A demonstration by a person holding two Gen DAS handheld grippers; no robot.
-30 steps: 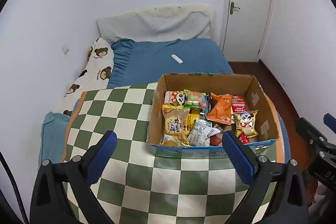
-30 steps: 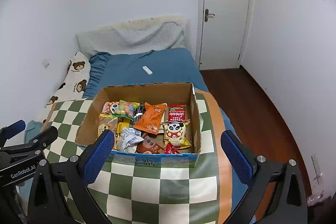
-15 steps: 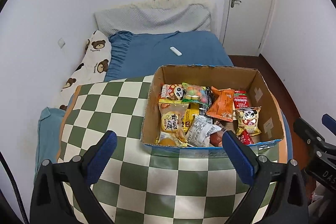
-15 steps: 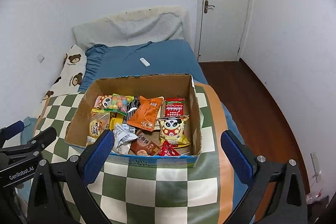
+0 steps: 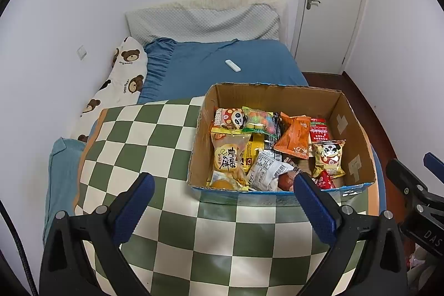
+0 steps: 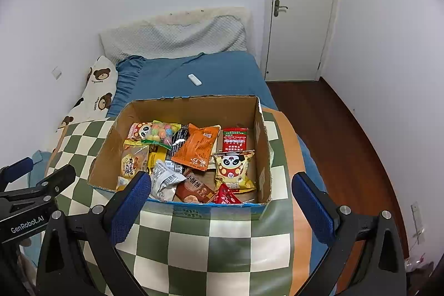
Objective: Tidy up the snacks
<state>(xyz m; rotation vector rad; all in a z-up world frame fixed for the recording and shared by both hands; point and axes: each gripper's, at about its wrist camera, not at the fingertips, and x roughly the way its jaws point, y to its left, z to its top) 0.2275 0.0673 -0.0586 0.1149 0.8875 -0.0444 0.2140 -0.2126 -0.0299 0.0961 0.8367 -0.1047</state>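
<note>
Snacks (image 6: 191,157) heaped in box (image 5: 358,129), now nearer; my left tongs (image 5: 222,201) and right tongs (image 6: 219,199) spread, empty.

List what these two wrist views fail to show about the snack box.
- Left wrist view: the left gripper finger covers a red packet in the cardboard box.
- Right wrist view: the right gripper finger hides the box's near left corner.
- Both views: lower snack layers lie buried.
</note>
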